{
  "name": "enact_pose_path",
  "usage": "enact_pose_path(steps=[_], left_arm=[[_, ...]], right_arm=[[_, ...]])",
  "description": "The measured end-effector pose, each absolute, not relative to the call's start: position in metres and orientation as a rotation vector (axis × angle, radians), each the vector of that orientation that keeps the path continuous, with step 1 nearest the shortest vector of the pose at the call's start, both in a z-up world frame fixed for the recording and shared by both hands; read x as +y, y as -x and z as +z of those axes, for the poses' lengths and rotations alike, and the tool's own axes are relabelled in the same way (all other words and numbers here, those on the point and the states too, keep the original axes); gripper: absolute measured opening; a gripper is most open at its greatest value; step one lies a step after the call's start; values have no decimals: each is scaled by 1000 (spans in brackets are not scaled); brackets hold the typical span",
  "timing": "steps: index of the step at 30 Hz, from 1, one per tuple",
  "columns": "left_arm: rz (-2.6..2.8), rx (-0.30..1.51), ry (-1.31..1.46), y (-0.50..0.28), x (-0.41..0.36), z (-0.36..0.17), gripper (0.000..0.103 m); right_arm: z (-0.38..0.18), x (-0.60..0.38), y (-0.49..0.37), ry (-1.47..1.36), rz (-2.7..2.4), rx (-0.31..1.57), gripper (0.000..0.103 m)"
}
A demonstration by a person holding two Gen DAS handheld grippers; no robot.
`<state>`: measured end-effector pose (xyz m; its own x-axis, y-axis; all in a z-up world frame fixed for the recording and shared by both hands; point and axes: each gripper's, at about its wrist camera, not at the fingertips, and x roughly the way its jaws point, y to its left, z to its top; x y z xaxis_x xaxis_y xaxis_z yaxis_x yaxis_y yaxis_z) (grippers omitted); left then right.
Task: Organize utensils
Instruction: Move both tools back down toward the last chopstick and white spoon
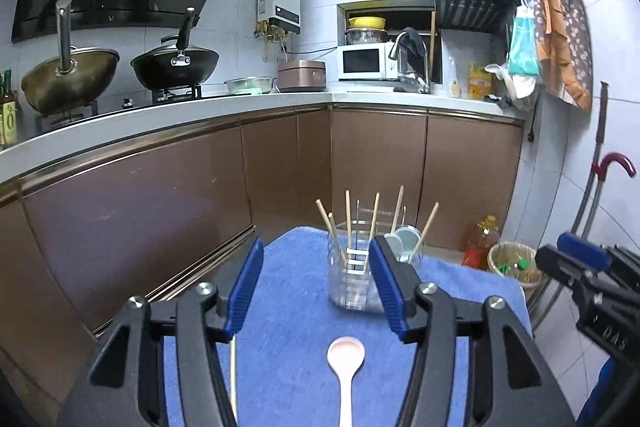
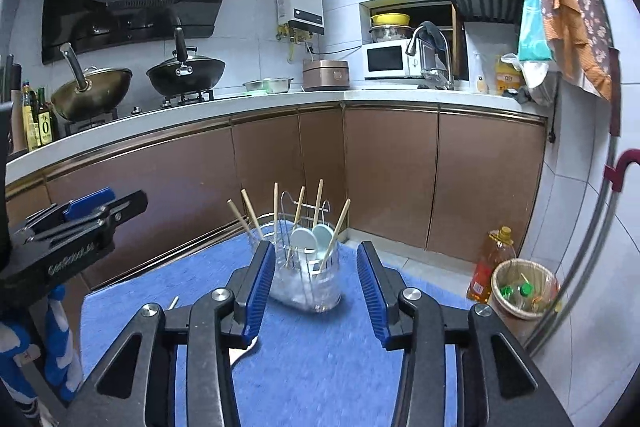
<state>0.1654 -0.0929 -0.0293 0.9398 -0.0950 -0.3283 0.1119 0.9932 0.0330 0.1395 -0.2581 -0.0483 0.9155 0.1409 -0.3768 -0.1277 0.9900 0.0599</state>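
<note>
On the blue mat (image 1: 288, 267), going left to right in the left wrist view, a single pale chopstick (image 1: 233, 375) lies at about seven o'clock, running toward the camera just beside the left finger of the left gripper (image 1: 316, 279); it is partly hidden by that finger. It looks light, stiff and thin, so it is likely to roll or pivot if pinched near an end; a pinch across its middle should carry it best, though it lies flat on soft cloth and the pads may have to press into the mat to get under it. Next, at six o'clock, lies the pink spoon (image 1: 346, 367), bowl pointing away, handle running off the bottom edge. It looks smooth and rigid, possibly ceramic or plastic, so slippery and perhaps breakable; the narrow neck just behind the bowl seems the surest place to hold. The left gripper's jaws stand apart with nothing between them. Beyond, at twelve o'clock, the clear holder (image 1: 352, 283) already carries several chopsticks and two pale spoons (image 2: 312, 239); being glassy and top-loaded, it may tip if knocked. At far right, about three o'clock, the right gripper (image 2: 310, 283) shows at the frame edge; in its own view its jaws are also parted and empty, framing the holder without touching it.
</note>
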Motion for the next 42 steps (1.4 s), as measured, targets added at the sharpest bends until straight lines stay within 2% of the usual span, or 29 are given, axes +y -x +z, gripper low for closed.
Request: enact_pose_path(steps=[13, 42], left_arm=[[-70, 351, -78, -112, -73, -34, 55], [-16, 245, -154, -14, -61, -19, 55]], right_arm=[[-53, -252, -91, -36, 153, 426, 41], [-31, -243, -8, -12, 160, 363, 45]])
